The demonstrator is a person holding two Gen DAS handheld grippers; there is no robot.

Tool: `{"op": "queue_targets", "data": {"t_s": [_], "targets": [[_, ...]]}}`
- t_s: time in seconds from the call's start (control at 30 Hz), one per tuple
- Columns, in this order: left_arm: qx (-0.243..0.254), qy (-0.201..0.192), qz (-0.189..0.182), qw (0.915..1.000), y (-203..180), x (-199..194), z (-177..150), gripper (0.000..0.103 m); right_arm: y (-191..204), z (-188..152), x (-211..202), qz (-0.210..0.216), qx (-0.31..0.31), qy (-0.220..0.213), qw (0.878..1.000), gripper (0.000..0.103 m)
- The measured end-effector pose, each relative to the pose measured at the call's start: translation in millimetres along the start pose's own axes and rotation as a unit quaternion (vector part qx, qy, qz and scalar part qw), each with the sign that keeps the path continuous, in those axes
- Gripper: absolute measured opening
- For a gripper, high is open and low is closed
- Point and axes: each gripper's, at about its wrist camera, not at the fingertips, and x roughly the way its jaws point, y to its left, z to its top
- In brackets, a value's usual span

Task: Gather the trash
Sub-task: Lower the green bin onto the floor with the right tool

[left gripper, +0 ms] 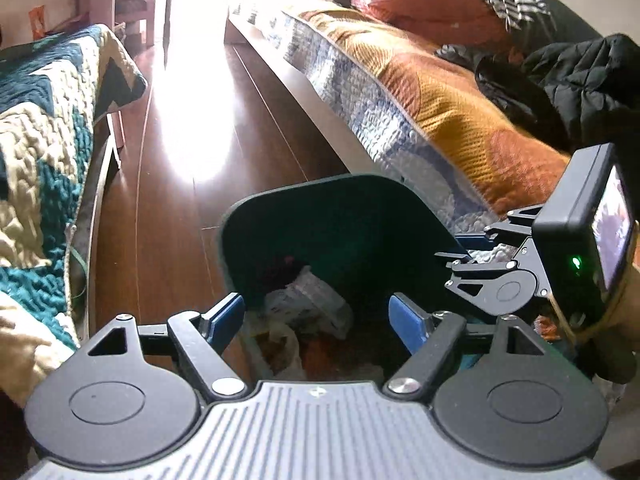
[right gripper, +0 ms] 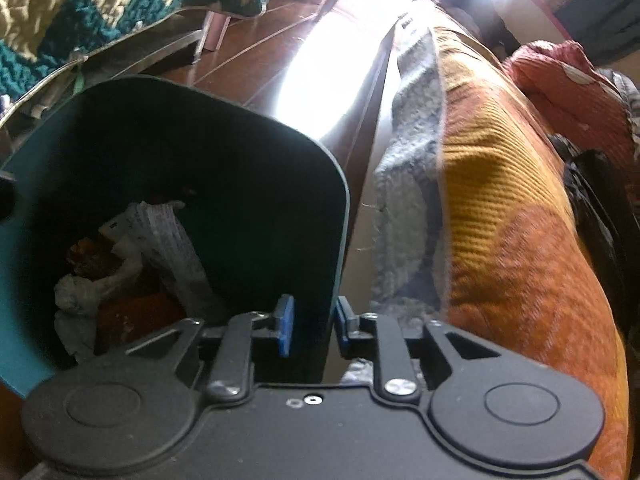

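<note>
A dark teal waste bin (left gripper: 320, 216) stands on the wooden floor between two beds. Inside lie crumpled white paper (left gripper: 308, 300) and orange scraps. My left gripper (left gripper: 320, 320) hangs over the bin's near side, open, with nothing between its blue pads. My right gripper (left gripper: 464, 248) sits at the bin's right edge. In the right wrist view this right gripper (right gripper: 313, 322) straddles the bin's (right gripper: 200, 140) right wall at the rim, one pad inside and one outside. The gap is wider than the thin wall, so it is open. The white paper (right gripper: 168, 232) lies deep inside.
A bed with an orange and mustard quilt (left gripper: 440, 100) runs along the right, with a black jacket (left gripper: 580, 80) on it. A teal and cream quilt (left gripper: 40, 128) hangs on the left. The brown wooden floor (left gripper: 168, 208) between them has strong glare. Chair legs (left gripper: 140, 0) stand far back.
</note>
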Motion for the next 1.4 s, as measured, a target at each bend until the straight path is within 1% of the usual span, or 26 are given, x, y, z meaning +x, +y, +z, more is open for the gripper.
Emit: {"op": "queue_targets", "data": {"t_s": [0.07, 0.13, 0.2, 0.27, 0.37, 0.43, 0.47, 0.63, 0.67, 0.77, 0.83, 0.9, 0.93, 1.0, 1.1, 1.27, 1.33, 1.4], "targets": [[-0.002, -0.006, 0.001, 1.0000, 2, -8, -2, 0.080, -3, -1, -3, -0.005, 0.005, 0.000, 1.000, 0.024], [-0.004, -0.011, 0.005, 0.9999, 3, -17, -5, 0.080, -4, -2, -9, 0.006, 0.007, -0.002, 1.000, 0.026], [-0.006, -0.014, 0.004, 0.9999, 5, -26, -6, 0.080, 0, -2, -17, 0.001, -0.005, -0.004, 1.000, 0.026], [-0.009, -0.020, 0.004, 0.9998, 5, -38, -8, 0.080, 2, -2, -27, -0.001, -0.013, -0.009, 1.000, 0.031], [-0.013, -0.030, 0.005, 0.9995, 7, -56, -11, 0.080, -1, -2, -52, 0.006, -0.002, -0.026, 1.000, 0.037], [-0.017, -0.038, 0.003, 0.9991, 8, -67, -13, 0.085, -4, -3, -72, 0.012, 0.012, -0.040, 0.999, 0.047], [-0.021, -0.043, 0.001, 0.9988, 9, -74, -14, 0.086, -5, -4, -82, 0.014, 0.018, -0.048, 0.999, 0.049], [-0.031, -0.063, -0.005, 0.9975, 5, -102, -19, 0.086, -6, -14, -133, 0.017, 0.046, -0.084, 0.995, 0.071], [-0.031, -0.068, -0.007, 0.9972, 4, -108, -20, 0.087, -5, -17, -142, 0.018, 0.053, -0.091, 0.994, 0.072], [-0.031, -0.081, -0.010, 0.9962, -1, -122, -23, 0.093, -2, -28, -168, 0.024, 0.075, -0.106, 0.991, 0.081], [-0.030, -0.088, -0.010, 0.9956, -2, -130, -27, 0.094, 0, -34, -182, 0.028, 0.089, -0.117, 0.989, 0.087], [-0.030, -0.093, -0.008, 0.9952, -3, -137, -31, 0.095, 3, -40, -195, 0.031, 0.101, -0.127, 0.986, 0.090], [-0.030, -0.095, -0.005, 0.9950, -3, -140, -33, 0.097, 5, -43, -200, 0.034, 0.107, -0.132, 0.985, 0.093], [-0.032, -0.101, 0.001, 0.9944, -3, -145, -37, 0.100, 9, -50, -210, 0.041, 0.118, -0.140, 0.982, 0.094], [-0.039, -0.100, 0.009, 0.9941, 0, -149, -46, 0.100, 13, -58, -222, 0.050, 0.140, -0.156, 0.977, 0.101], [-0.034, -0.102, 0.026, 0.9938, -1, -152, -60, 0.101, 21, -75, -238, 0.062, 0.176, -0.189, 0.964, 0.102], [-0.026, -0.107, 0.028, 0.9935, -3, -154, -64, 0.101, 26, -83, -245, 0.065, 0.192, -0.200, 0.959, 0.102], [-0.019, -0.109, 0.026, 0.9935, -5, -155, -67, 0.101, 31, -90, -249, 0.060, 0.199, -0.204, 0.957, 0.102]]}}
